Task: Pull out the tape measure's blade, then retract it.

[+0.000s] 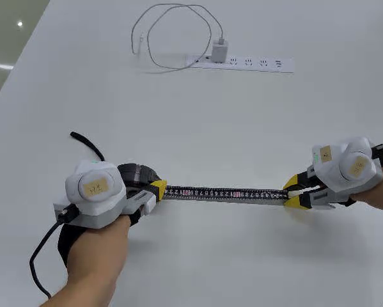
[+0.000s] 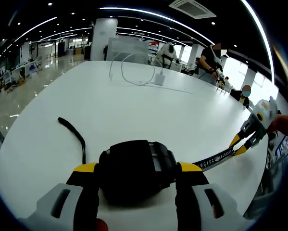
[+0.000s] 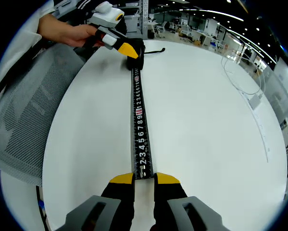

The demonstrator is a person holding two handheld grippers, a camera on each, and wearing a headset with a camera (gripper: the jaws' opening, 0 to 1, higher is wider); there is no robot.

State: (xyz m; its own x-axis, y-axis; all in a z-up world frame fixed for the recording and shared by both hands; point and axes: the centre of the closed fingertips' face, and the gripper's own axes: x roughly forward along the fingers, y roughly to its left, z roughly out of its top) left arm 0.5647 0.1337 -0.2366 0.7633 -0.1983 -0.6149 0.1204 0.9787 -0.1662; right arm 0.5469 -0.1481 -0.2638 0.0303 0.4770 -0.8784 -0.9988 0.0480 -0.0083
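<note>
Our left tongs (image 2: 137,167) clamp the tape measure case (image 1: 139,174); our right tongs (image 3: 144,179) pinch the blade (image 3: 139,125) by its tip, stretched straight between them over the desk (image 1: 178,115).

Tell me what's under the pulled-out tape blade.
Bare white table lies beneath the blade. The blade's tip is hidden in the jaws of the right gripper.

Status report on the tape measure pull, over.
Left gripper shut on tape measure case. Right gripper shut on blade tip, blade drawn out between them. Power strip and charger well back, off the blade's line.
</note>
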